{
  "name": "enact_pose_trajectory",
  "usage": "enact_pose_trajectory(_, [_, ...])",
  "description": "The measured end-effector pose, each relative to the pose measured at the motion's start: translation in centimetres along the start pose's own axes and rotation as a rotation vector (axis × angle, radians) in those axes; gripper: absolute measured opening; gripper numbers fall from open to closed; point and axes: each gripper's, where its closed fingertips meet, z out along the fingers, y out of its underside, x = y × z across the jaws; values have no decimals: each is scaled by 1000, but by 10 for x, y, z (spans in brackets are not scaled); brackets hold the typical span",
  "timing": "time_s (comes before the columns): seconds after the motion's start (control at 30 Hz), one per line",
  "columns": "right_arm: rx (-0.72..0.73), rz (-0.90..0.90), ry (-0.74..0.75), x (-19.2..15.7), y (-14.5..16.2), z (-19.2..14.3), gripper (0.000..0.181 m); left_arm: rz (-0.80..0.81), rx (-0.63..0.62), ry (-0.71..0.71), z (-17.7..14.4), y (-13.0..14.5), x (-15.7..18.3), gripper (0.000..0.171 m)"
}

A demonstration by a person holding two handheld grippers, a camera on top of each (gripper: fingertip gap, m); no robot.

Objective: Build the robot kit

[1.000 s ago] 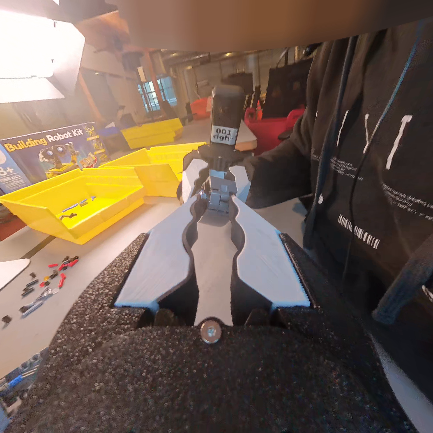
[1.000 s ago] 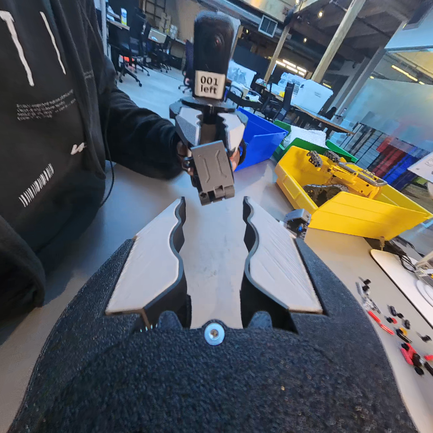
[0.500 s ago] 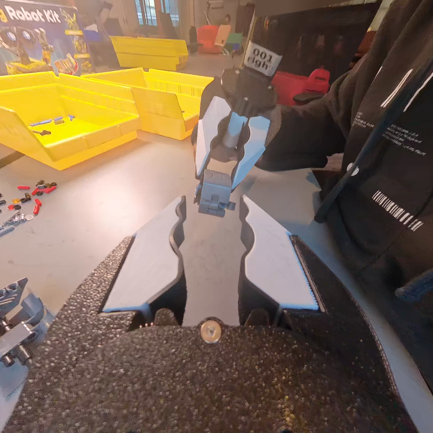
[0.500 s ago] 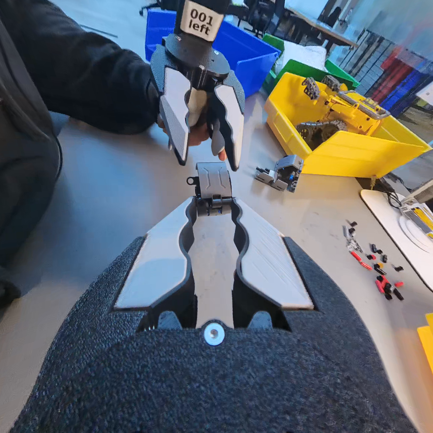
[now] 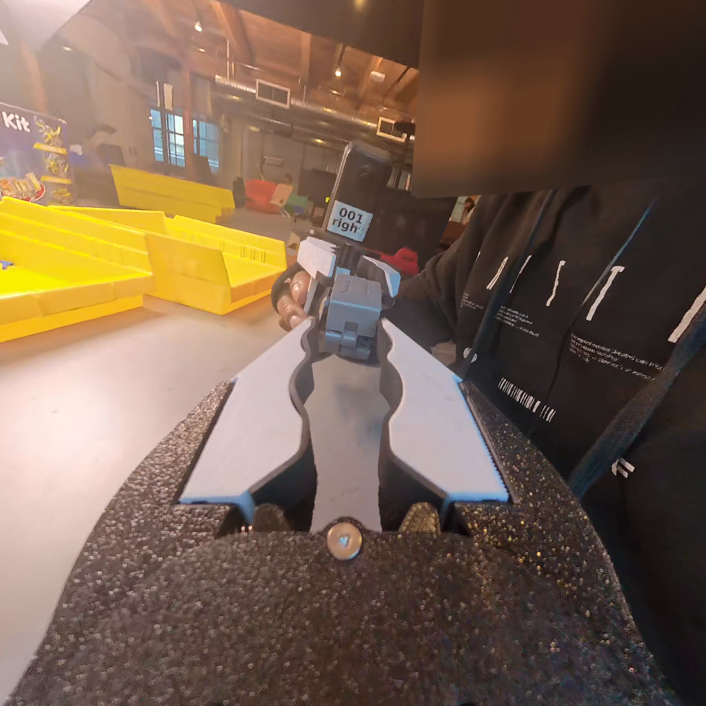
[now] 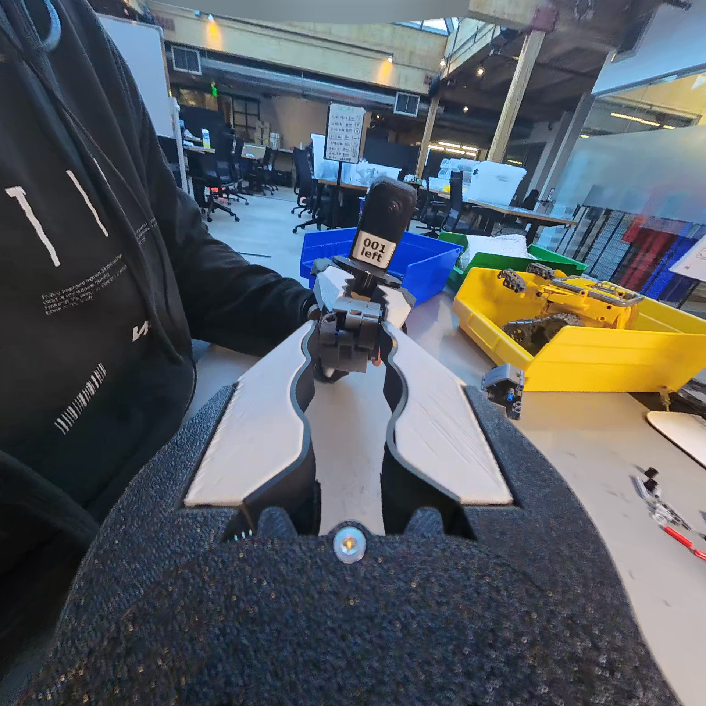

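Above the table (image 6: 573, 431), both hand-held grippers, left (image 5: 345, 336) and right (image 6: 347, 336), face each other, clamping one grey block assembly (image 5: 353, 317).

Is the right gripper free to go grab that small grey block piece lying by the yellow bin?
Probably not yet: the right gripper is shut on a grey block assembly. The loose grey piece beside the yellow bin lies unobstructed.

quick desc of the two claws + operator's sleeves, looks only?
Both alike: left claw and right claw have pale grey wavy-edged fingers with black inner edging, a black speckled body with one silver screw, and a black capsule camera bearing a white label. Person wears a black hoodie with white print.
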Motion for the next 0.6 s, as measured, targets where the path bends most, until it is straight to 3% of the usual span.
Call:
enact_pose_trajectory(0.23, [-44,-17,29,4,3,-3,25,19,-55,-42,0,5,-6,30])
enact_pose_trajectory(0.33, [-112,-19,36,8,14,-3,24,90,-132,-120,-1,9,-14,52])
enact_pose_trajectory(0.4, [-147,-19,27,6,20,0,24,144,-199,-145,4,18,-14,55])
enact_pose_trajectory(0.43, [-159,-21,22,5,22,2,24,181,-256,-161,7,26,-15,54])
enact_pose_trajectory(0.5, [-163,-19,9,1,24,6,24,234,-327,-181,12,36,-15,36])
enact_pose_trajectory(0.6, [-142,-1,16,2,21,6,23,203,-338,-196,12,33,-16,35])
